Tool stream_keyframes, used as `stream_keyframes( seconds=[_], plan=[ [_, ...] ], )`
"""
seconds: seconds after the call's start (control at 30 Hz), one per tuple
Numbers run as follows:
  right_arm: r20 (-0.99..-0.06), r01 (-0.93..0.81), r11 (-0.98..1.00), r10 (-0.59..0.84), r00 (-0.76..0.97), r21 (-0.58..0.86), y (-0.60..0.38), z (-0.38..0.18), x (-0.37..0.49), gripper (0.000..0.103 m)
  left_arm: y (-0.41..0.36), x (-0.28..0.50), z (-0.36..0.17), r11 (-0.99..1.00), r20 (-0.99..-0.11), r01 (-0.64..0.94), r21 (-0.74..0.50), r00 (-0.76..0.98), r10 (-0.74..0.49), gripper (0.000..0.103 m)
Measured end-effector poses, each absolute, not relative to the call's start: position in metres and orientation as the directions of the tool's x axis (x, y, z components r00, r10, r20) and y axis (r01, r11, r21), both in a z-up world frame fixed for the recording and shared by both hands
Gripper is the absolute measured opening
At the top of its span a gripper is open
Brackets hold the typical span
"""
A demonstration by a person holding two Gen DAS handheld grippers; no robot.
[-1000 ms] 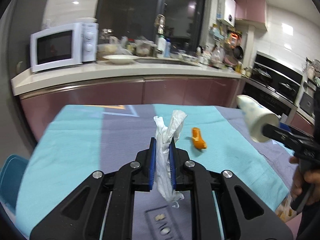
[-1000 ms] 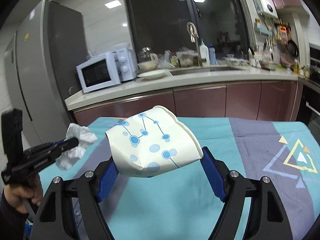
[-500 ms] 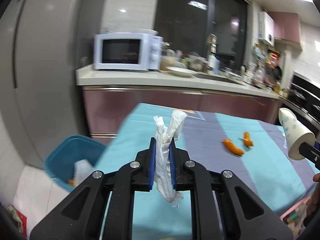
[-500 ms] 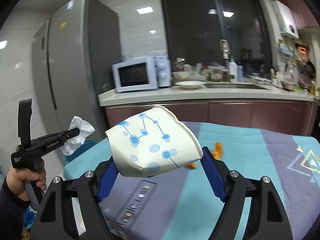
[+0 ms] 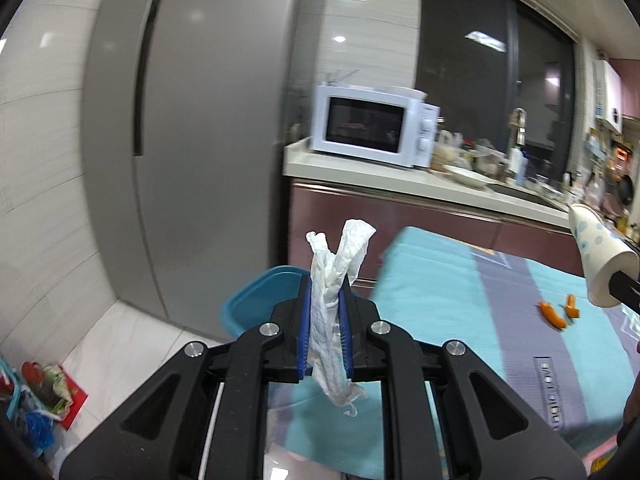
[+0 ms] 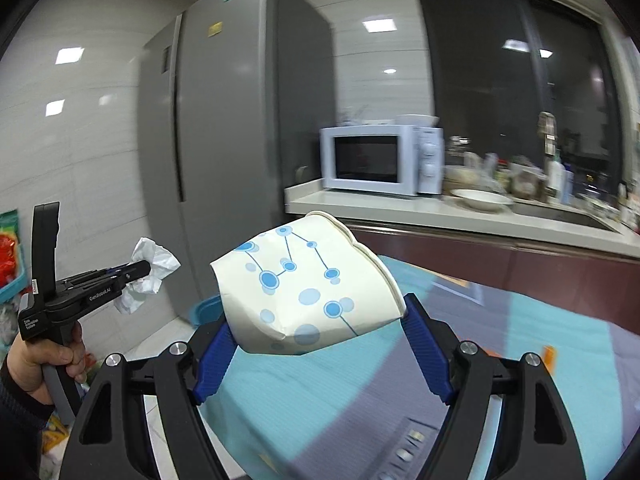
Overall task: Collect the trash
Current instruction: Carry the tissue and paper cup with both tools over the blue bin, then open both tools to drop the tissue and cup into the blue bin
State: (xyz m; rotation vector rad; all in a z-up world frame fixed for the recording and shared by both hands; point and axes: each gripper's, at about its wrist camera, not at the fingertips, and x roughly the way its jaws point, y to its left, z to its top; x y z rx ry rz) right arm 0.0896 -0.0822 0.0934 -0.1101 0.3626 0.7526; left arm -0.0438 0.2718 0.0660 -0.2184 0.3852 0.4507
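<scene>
My left gripper (image 5: pixel 325 332) is shut on a crumpled white tissue (image 5: pixel 334 304) that sticks up and hangs down between its blue pads. Just beyond it, on the floor by the table's corner, stands a blue bin (image 5: pixel 256 300), partly hidden by the gripper. My right gripper (image 6: pixel 316 344) is shut on a dented white paper cup (image 6: pixel 308 284) with blue dots, held on its side. In the right wrist view the left gripper (image 6: pixel 138 270) with its tissue (image 6: pixel 146 274) shows at the left, held by a hand (image 6: pixel 48 364). The cup (image 5: pixel 596 256) shows at the left wrist view's right edge.
Two orange peel pieces (image 5: pixel 554 312) lie on the turquoise and grey tablecloth (image 5: pixel 460 292). A tall grey fridge (image 5: pixel 180 140) stands behind the bin. A white microwave (image 5: pixel 372 128) sits on the counter (image 5: pixel 420 182). Bags and clutter (image 5: pixel 44 392) lie on the floor at the left.
Both grippers have swung left, away from the table's middle towards the fridge. The blue bin has come into view beyond the left gripper. Tissue and cup stay gripped.
</scene>
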Motion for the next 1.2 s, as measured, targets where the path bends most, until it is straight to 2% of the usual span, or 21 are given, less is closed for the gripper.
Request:
stream_keyframes(
  seconds=[0.2,0.47,1.2],
  plan=[
    [-0.409,-0.760,0.650,0.695,0.591,0.009,-0.011,0.084,0.114,0.076,0.312,-0.042,0.044,0.850,-0.461,-0.512,-0.120,0.787,0.410,0.013],
    [-0.507,-0.804,0.595,0.696,0.509,0.010,0.074,0.066,0.160,0.076,0.347,0.006,-0.004,0.844,-0.555,-0.525,-0.112,0.738,0.385,0.013],
    [-0.789,-0.851,0.520,0.489,0.371,-0.077,0.214,-0.022,0.235,0.075,0.402,0.135,-0.094,0.841,-0.712,-0.529,-0.114,0.634,0.302,0.013]
  ],
)
